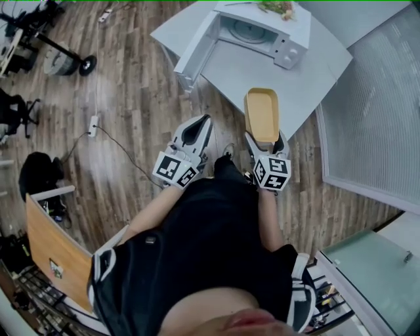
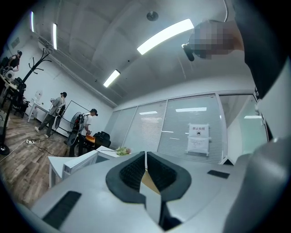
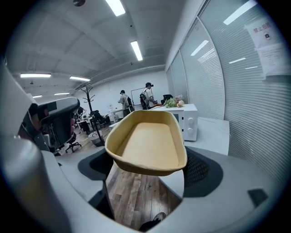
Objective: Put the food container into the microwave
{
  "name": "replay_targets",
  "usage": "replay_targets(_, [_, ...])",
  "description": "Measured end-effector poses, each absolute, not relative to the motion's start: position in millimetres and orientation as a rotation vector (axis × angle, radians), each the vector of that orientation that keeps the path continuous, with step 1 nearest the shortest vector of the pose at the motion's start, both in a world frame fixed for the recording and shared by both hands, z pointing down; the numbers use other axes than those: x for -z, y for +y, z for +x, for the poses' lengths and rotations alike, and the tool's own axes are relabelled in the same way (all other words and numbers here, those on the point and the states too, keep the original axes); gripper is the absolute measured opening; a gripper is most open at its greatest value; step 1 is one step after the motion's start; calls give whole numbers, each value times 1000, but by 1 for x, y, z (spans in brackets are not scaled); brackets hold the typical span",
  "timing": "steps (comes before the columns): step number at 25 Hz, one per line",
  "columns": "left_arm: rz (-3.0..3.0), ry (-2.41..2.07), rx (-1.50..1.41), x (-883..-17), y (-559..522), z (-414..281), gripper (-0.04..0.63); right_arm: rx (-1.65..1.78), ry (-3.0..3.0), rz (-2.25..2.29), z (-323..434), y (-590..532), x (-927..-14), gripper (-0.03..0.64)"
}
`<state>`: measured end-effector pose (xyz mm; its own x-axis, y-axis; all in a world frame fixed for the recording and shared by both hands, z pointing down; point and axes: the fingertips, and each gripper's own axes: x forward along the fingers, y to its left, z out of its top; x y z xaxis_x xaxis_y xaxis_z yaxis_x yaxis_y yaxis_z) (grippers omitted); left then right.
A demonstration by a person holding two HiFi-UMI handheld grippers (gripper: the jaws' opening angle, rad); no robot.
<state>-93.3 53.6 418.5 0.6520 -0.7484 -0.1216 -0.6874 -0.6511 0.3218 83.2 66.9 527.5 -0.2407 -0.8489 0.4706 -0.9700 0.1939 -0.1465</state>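
Note:
The yellow, empty, oblong food container (image 1: 261, 113) hangs in the air over the near edge of the white table (image 1: 262, 72). My right gripper (image 1: 266, 141) is shut on its near end. In the right gripper view the food container (image 3: 148, 143) fills the middle, and the white microwave (image 3: 187, 119) stands beyond it. The microwave (image 1: 252, 33) sits at the back of the table with its door (image 1: 195, 54) swung open to the left. My left gripper (image 1: 195, 133) hovers over the floor left of the container, shut on nothing; in its own view the left gripper (image 2: 145, 159) has its jaws together.
A green plant (image 1: 279, 8) lies on top of the microwave. A glass partition (image 1: 374, 111) runs along the right. A power strip with cable (image 1: 94, 125) lies on the wood floor at left, near office chairs (image 1: 16, 111). Two people (image 3: 135, 99) stand far behind.

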Motion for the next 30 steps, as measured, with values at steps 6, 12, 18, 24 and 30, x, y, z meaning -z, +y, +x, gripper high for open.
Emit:
replay_targets(6, [2604, -1204, 372, -406, -35, -52, 34, -583, -2212, 1639, 114, -32, -529, 479])
replay_targets(12, [2615, -1226, 373, -405, -92, -18, 34, -580, -2210, 1585, 138, -106, -546, 479])
replay_targets(18, [2587, -1234, 372, -416, -142, -7, 34, -615, -2179, 1569, 148, -172, -578, 479])
replay_targets(24, [2581, -1214, 371, -433, -196, -3, 34, -611, -2128, 1582, 142, -247, -619, 479])
replay_targets(30, [2560, -1183, 366, -448, -245, -8, 34, -611, -2077, 1626, 134, -313, -657, 480])
